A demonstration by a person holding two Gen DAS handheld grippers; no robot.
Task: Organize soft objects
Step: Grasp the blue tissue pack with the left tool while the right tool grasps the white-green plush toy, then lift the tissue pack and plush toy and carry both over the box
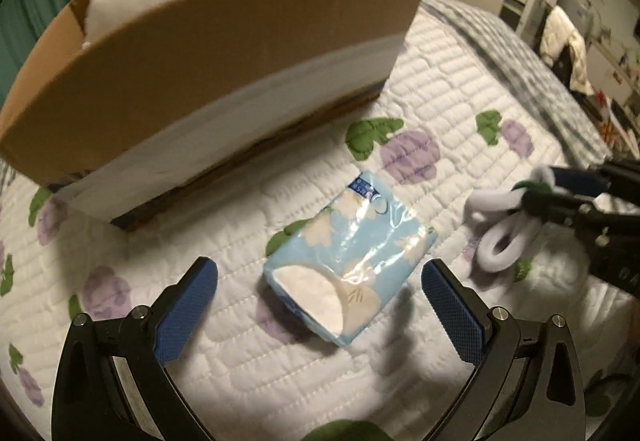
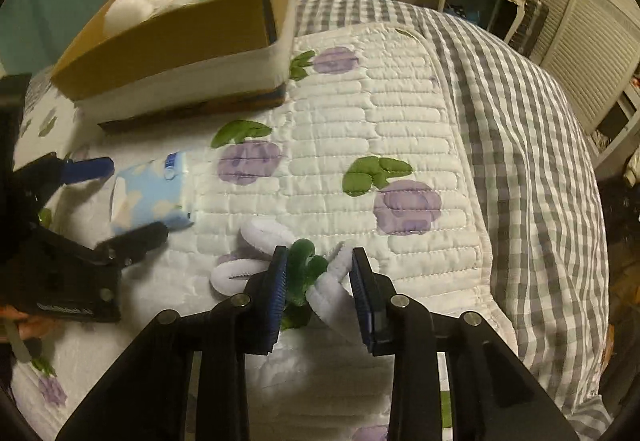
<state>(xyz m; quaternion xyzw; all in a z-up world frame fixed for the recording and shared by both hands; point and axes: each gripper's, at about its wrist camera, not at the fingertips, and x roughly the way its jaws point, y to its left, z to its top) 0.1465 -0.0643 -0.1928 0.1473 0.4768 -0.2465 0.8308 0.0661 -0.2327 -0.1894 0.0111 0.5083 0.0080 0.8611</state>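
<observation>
You have three soft things on the quilted bedspread (image 2: 400, 113). A tissue pack (image 1: 348, 257), pale blue with cream flower shapes and a glossy wrapper, lies flat and turned at an angle, its oval white opening facing up, just in front of the cardboard box (image 1: 224, 53). To its right lies a fuzzy white looped item (image 2: 264, 237) with a green piece at its centre (image 2: 304, 261), its loops spread out on the bedspread. The box is open at the top, brown with a white band low on its side, and holds white plush things (image 2: 132, 9) piled inside.
</observation>
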